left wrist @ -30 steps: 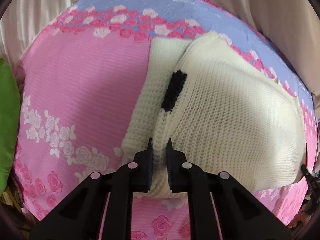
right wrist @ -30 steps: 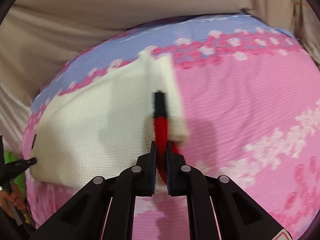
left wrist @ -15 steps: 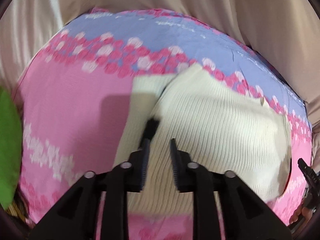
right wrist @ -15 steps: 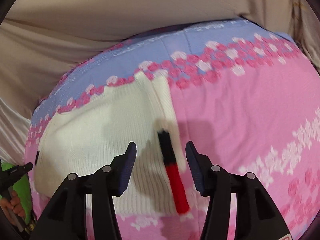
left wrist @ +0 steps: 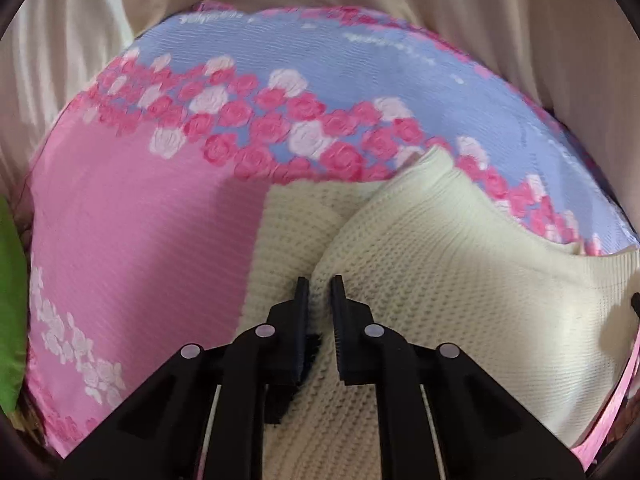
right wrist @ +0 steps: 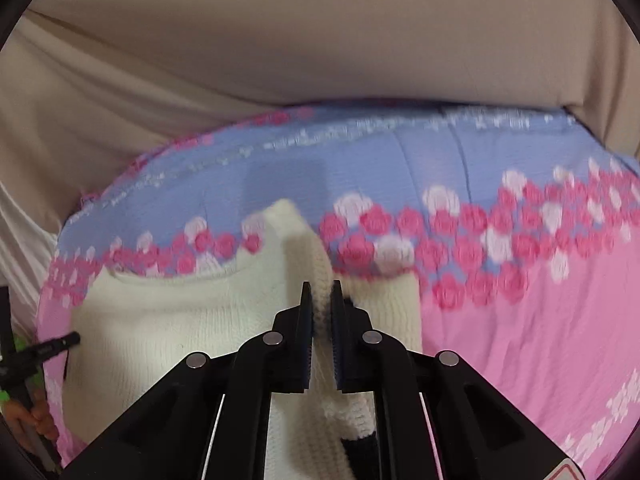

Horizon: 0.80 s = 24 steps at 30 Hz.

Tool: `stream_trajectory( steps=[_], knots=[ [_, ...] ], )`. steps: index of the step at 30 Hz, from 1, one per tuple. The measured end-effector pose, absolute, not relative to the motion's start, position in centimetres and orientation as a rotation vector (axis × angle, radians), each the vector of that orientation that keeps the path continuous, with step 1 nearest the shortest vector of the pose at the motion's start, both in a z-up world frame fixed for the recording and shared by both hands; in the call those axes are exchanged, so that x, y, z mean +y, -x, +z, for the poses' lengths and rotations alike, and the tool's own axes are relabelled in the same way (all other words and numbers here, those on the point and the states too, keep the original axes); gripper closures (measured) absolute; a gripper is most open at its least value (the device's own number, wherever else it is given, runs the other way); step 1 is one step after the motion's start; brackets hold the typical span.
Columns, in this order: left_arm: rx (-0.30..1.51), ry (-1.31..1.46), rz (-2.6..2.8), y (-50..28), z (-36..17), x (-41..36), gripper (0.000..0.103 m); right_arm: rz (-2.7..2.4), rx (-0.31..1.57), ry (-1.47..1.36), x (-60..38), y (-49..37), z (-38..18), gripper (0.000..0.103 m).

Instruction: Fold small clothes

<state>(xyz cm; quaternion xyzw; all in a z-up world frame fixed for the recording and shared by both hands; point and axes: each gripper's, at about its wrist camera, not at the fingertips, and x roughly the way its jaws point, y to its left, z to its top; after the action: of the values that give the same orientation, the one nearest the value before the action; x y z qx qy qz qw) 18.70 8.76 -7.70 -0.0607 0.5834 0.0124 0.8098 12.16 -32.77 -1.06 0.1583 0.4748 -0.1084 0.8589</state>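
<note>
Sweater, cream chunky knit, on rose-print quilt; left gripper and right gripper each pinch a ridge.

It looked like a home, most likely a bedroom. The work surface was a bed or table covered by a pink and lavender sheet printed with bands of roses. Plain beige cloth hung in folds behind it like a curtain. A cream knitted sweater lay on the sheet, ordinary household laundry.
</note>
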Motion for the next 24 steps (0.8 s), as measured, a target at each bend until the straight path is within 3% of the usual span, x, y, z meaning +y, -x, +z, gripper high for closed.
stream_trajectory(
  steps=[4, 7, 10, 13, 16, 18, 20, 22, 23, 24],
  knots=[
    [1.244, 0.078, 0.051, -18.6, -7.7, 8.0, 0.09, -0.272, 1.22, -0.328, -34.7, -15.0, -7.5, 0.095],
    [1.231, 0.075, 0.015, -17.8, -6.3, 8.1, 0.089, -0.277, 1.102, -0.419, -35.0, -13.1, -4.9, 0.09],
    [1.207, 0.091, -0.021, -15.6, -4.6, 8.8, 0.087, -0.279, 1.0, -0.405, -33.3, -8.5, -1.3, 0.075],
    [1.214, 0.092, -0.056, -12.6, -4.1, 9.1, 0.082, -0.235, 1.019, -0.372, -30.5, -4.3, -0.7, 0.075],
    [1.257, 0.063, -0.076, -9.8, -5.6, 8.8, 0.078, -0.231, 1.128, -0.279, -27.8, -0.8, -3.7, 0.075],
    [1.305, 0.037, -0.065, -8.6, -7.3, 8.6, 0.078, -0.264, 1.226, -0.302, -28.5, 1.1, -7.4, 0.084],
    [1.293, 0.054, -0.069, -7.7, -6.8, 8.9, 0.078, -0.277, 1.191, -0.4, -29.8, 2.5, -6.4, 0.084],
    [1.266, 0.092, -0.069, -6.9, -5.7, 9.9, 0.072, -0.288, 1.159, -0.452, -30.7, 3.5, -4.6, 0.073],
    [1.258, 0.123, -0.057, -6.5, -5.4, 10.5, 0.068, -0.306, 1.126, -0.443, -31.1, 4.3, -3.5, 0.05],
    [1.247, 0.183, -0.029, -6.1, -5.2, 11.6, 0.057, -0.331, 1.116, -0.422, -31.4, 4.9, -3.1, 0.025]
  ],
)
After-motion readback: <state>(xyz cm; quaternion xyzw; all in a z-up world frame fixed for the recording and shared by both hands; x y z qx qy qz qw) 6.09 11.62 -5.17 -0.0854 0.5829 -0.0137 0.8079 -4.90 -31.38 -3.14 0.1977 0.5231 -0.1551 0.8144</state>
